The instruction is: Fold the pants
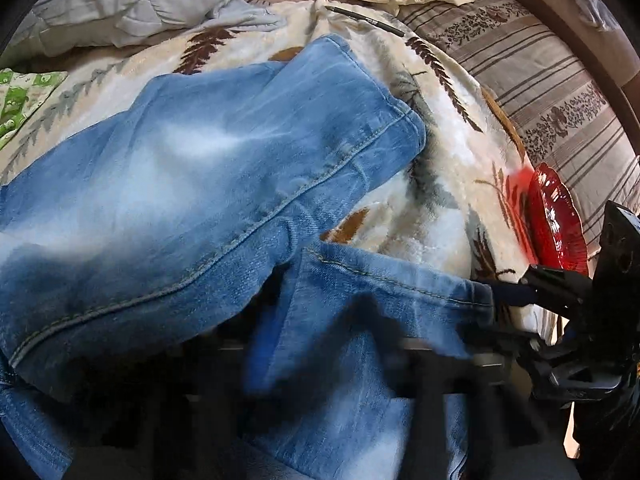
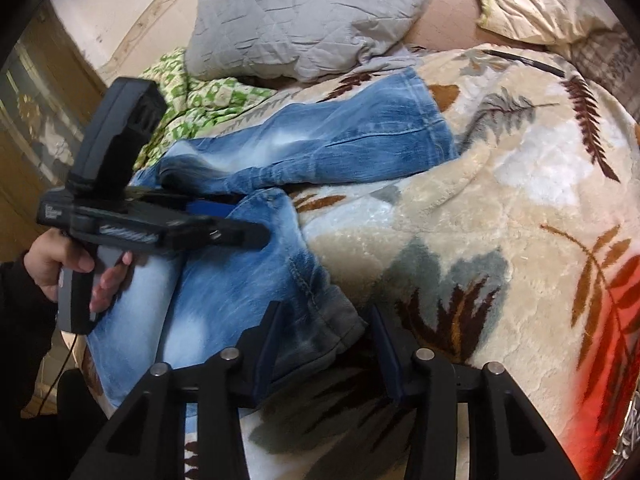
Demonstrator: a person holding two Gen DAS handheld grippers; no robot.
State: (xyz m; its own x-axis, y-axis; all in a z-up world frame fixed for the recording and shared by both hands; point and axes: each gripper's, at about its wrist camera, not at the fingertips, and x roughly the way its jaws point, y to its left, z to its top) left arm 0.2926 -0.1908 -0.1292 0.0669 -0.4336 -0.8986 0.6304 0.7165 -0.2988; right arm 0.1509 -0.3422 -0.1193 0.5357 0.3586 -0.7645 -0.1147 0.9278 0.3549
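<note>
Faded blue jeans (image 2: 320,148) lie across a plush leaf-patterned blanket (image 2: 500,208) on the bed, one leg stretched toward a grey quilted pillow (image 2: 312,16). The right gripper (image 2: 326,344) straddles the hem of the near leg, blue fingers (image 2: 386,352) not quite pressing. The left gripper (image 2: 224,224) is clamped on denim further up. A red dish (image 1: 556,216) sits nearby.

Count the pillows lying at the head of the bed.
2 at least: a grey quilted pillow on the left behind the jeans, a cream pillow at the far right. Others may lie outside the view.
</note>
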